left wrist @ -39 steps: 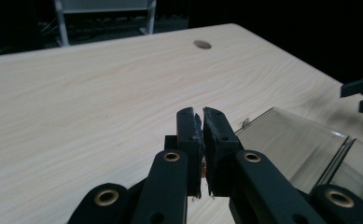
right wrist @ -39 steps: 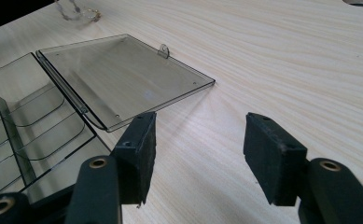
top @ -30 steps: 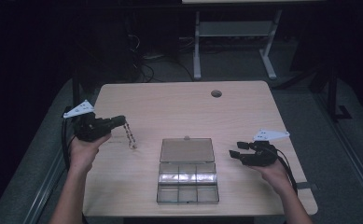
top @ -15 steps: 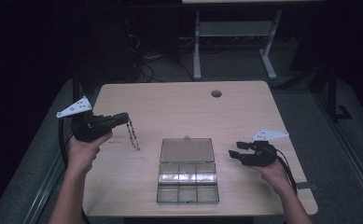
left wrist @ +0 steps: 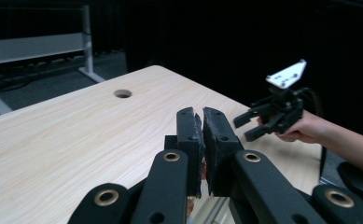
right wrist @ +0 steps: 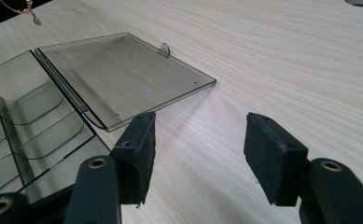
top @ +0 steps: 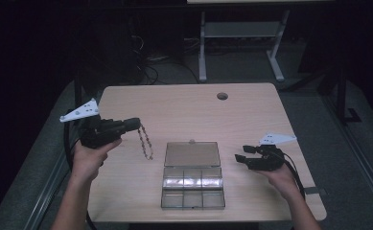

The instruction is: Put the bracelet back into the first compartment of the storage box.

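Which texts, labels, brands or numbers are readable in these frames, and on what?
None readable.
Clear compartment box: no label or print visible on it or on its open lid.
Left gripper, shut on the chain: no marking visible.
Right gripper, open: bare pads, no text.
Grey plate: small holes, no writing.
Table: plain wood grain.

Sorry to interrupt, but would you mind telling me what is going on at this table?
A person holds a claw in each hand. The left claw is shut on a beaded chain, which dangles above the table to the left of a clear compartment box. The box lies open, its lid flat on the table. The right claw waits open beside the box, holding nothing.
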